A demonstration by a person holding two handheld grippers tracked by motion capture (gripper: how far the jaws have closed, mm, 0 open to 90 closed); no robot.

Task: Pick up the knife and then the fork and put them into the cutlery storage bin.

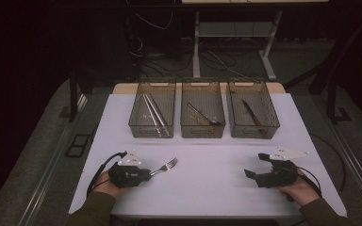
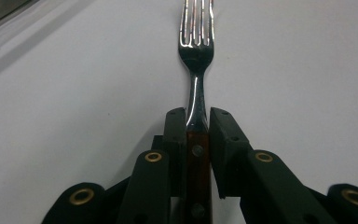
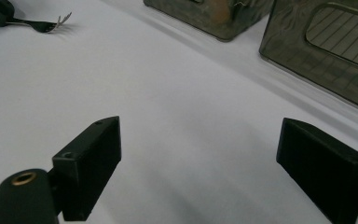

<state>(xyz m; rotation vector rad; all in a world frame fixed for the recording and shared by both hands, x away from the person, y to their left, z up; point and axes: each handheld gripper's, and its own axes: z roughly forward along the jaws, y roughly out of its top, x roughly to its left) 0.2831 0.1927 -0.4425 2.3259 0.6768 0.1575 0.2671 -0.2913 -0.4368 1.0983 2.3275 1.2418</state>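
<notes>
A steel fork [image 1: 166, 165] with a brown wooden handle [image 2: 198, 163] lies low over the white table [image 1: 207, 188], tines pointing away toward the bins. My left gripper [image 1: 148, 171] is shut on the fork's neck and handle, and in the left gripper view the jaws press both sides of it [image 2: 197, 122]. My right gripper [image 1: 256, 165] rests at the table's front right, open, with nothing between its jaws [image 3: 200, 154]. In the right gripper view the fork's tines [image 3: 51, 23] sit at the far upper left.
Three smoky see-through bins stand in a row at the back. The left bin [image 1: 151, 131] holds long silver utensils, the middle bin [image 1: 202, 132] a spoon, the right bin [image 1: 254, 132] a knife. Two bins [image 3: 326, 51] lie ahead of the right gripper.
</notes>
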